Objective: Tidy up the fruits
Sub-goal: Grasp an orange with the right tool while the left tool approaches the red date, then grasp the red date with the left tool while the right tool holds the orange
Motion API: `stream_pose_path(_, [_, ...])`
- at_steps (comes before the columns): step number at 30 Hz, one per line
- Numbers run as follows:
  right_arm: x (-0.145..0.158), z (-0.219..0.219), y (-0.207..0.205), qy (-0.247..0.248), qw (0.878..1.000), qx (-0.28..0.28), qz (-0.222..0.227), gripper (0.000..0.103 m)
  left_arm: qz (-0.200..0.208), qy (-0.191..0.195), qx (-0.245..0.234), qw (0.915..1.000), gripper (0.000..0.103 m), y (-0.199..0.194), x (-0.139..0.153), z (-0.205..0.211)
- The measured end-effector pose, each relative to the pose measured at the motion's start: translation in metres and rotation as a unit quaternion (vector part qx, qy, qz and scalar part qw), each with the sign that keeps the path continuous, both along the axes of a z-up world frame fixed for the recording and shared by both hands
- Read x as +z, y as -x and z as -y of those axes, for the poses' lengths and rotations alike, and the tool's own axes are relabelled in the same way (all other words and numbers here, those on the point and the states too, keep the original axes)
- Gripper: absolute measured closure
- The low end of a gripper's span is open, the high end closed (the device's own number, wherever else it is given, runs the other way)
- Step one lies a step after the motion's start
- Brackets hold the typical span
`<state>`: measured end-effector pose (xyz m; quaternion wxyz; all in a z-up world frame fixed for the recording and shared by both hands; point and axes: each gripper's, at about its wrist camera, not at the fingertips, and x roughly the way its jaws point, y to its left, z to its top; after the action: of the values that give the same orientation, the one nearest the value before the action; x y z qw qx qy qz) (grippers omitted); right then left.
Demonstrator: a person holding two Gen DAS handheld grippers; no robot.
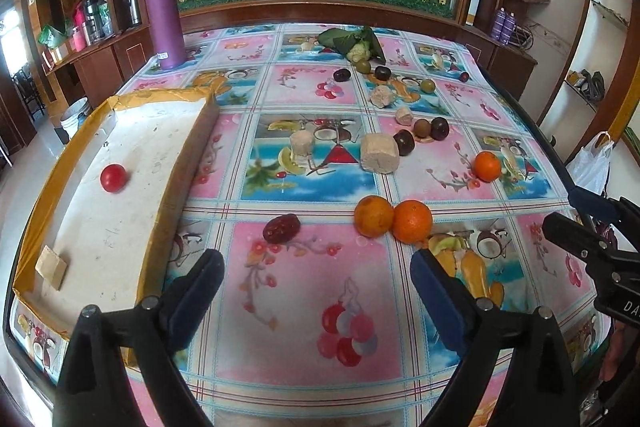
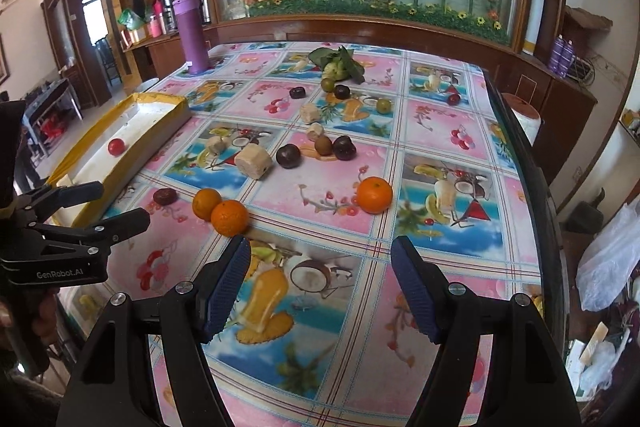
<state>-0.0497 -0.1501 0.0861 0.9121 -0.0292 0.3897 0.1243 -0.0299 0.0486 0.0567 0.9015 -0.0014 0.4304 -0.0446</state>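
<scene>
Fruit-print tablecloth [image 1: 304, 307] fills a wood-panelled room; both hand-held grippers [image 1: 316, 291] [image 2: 320, 279] gape wide, empty.

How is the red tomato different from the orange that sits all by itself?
The tomato is red and lies inside the tray; the lone orange is orange and sits on the tablecloth. The tomato looks smaller. The tomato looks smooth; the orange looks dimpled. Both are round, and no claw touches either.

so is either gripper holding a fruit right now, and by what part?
Nothing held. Left gripper and right gripper both stand open over the tablecloth, nothing between their fingers.
</scene>
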Motion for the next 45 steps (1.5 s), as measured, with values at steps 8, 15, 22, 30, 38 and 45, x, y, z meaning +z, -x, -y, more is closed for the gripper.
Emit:
stream_pose_path(8, [-0.026, -0.038, -0.024, -0.016, 0.995, 0.094, -0.037, 0.031, -0.020, -0.019, 0.001, 0.9996, 0.007, 0.008, -0.010, -0.015])
stream_pose_path(15, [-0.057, -0.071, -0.059, -0.008, 0.986, 0.147, -0.074, 0.031, -0.033, -0.024, 0.000, 0.9992, 0.007, 0.011, -0.016, -0.034])
stream_pose_path(22, [-0.064, -0.085, -0.069, 0.013, 0.979, 0.186, -0.078, 0.068, -0.052, -0.018, -0.008, 0.9985, 0.007, -0.006, -0.024, -0.035])
stream_pose_path(30, [-0.049, -0.065, -0.057, 0.006, 0.984, 0.163, -0.064, 0.068, -0.071, 0.013, -0.002, 0.9974, 0.008, -0.043, -0.037, -0.029])
stream_pose_path(38, [-0.044, -0.050, -0.050, -0.029, 0.986, 0.143, -0.075, 0.068, -0.062, -0.008, -0.006, 0.9980, 0.044, -0.057, -0.047, -0.027])
stream_pose_path(45, [-0.037, -0.047, -0.046, -0.028, 0.990, 0.129, -0.059, 0.068, -0.056, 0.015, -0.014, 0.9982, 0.074, -0.044, -0.039, -0.032])
